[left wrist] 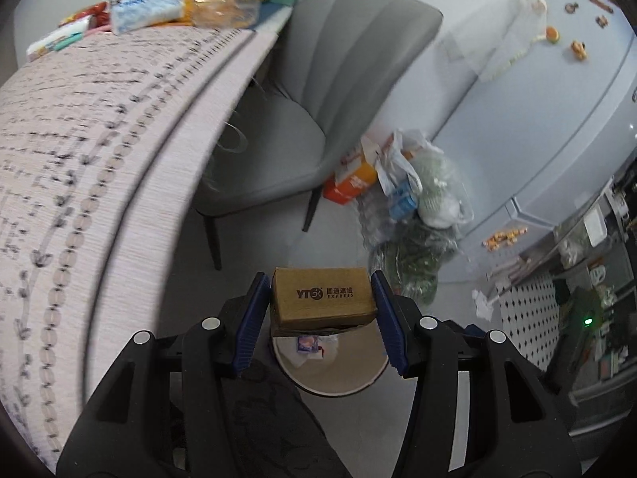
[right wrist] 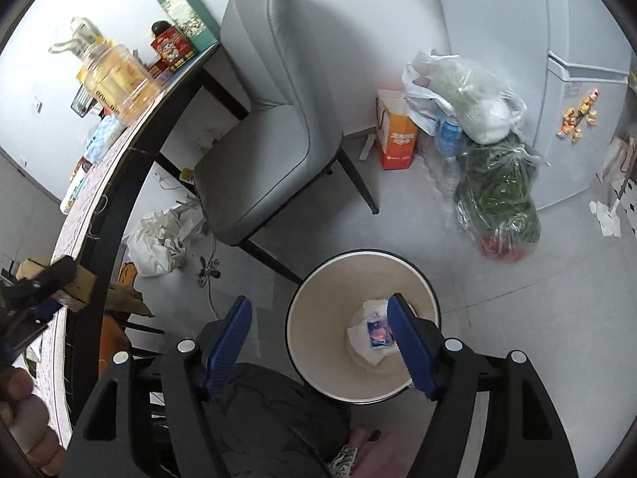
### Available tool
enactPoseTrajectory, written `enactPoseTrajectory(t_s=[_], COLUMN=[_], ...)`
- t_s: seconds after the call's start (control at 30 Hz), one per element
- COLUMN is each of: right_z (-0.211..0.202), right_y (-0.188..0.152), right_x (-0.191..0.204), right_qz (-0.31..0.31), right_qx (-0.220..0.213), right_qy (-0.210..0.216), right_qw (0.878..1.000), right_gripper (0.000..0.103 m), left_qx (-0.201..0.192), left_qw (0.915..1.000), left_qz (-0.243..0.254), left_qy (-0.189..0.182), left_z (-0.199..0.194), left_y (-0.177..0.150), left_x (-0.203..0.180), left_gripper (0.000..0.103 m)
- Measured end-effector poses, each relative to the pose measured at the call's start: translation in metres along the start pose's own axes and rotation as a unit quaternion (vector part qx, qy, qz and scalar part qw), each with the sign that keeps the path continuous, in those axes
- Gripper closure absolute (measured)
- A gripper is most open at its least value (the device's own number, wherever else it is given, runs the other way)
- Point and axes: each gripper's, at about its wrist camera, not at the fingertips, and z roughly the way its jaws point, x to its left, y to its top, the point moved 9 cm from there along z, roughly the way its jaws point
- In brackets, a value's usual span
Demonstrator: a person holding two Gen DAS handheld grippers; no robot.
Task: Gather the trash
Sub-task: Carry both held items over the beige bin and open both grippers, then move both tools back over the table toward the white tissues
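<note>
My left gripper [left wrist: 320, 302] is shut on a small brown cardboard box [left wrist: 322, 298] printed "YTO Express" and holds it in the air above the round cream trash bin [left wrist: 350, 378] on the floor. The bin holds white paper and a small blue wrapper [left wrist: 305, 345]. My right gripper [right wrist: 320, 342] is open and empty, hovering over the near left rim of the same bin [right wrist: 310, 318], where crumpled white paper with the blue wrapper [right wrist: 376, 332] lies at the bottom. The left gripper with the box [right wrist: 77, 279] shows at the far left of the right wrist view, by the table edge.
A table with a patterned cloth [left wrist: 79, 151] lies to the left, with snacks, a tissue pack [left wrist: 145, 6] and a clear jar [right wrist: 119, 79] at its far end. A grey chair [right wrist: 270, 119] stands behind the bin. Plastic bags [right wrist: 497, 199], an orange carton [right wrist: 396, 135] and a fridge [right wrist: 577, 99] stand beyond.
</note>
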Motion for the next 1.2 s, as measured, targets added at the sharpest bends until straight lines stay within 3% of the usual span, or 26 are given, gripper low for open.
enactPoseTrajectory(t_s=[0.27, 0.33, 0.37, 0.4, 0.5, 0.6, 0.8, 1.2], right_z=[-0.029, -0.036, -0.038, -0.04, -0.044, -0.046, -0.052, -0.081], right_y=[0.01, 0.011, 0.012, 0.013, 0.014, 0.014, 0.015, 0.019], right_x=[-0.015, -0.018, -0.019, -0.02, -0.019, -0.014, 0.018, 0.13], right_qz=[0.008, 0.012, 0.013, 0.015, 0.015, 0.014, -0.002, -0.078], right_qx=[-0.026, -0.032, -0.033, -0.035, -0.037, -0.036, -0.041, -0.071], right_qy=[0.004, 0.004, 0.003, 0.002, -0.001, 0.0, 0.01, 0.046], right_qw=[1.0, 0.999, 0.999, 0.999, 0.999, 0.999, 0.999, 0.993], right_gripper=[0.027, 0.027, 0.027, 0.027, 0.027, 0.027, 0.022, 0.01], left_qx=[0.04, 0.051, 0.054, 0.05, 0.036, 0.031, -0.015, -0.099], left_qw=[0.9985, 0.9976, 0.9973, 0.9974, 0.9975, 0.9969, 0.9984, 0.9945], left_qz=[0.028, 0.035, 0.038, 0.037, 0.026, 0.017, -0.003, -0.028], left_qy=[-0.022, -0.031, -0.033, -0.036, -0.054, -0.07, -0.054, -0.021], left_z=[0.036, 0.043, 0.047, 0.047, 0.04, 0.028, -0.011, -0.102], left_y=[-0.013, -0.014, -0.015, -0.015, -0.013, -0.009, 0.01, 0.03], left_x=[-0.038, -0.046, -0.051, -0.052, -0.054, -0.048, -0.015, 0.054], left_gripper=[0.05, 0.04, 0.025, 0.016, 0.006, 0.006, 0.006, 0.006])
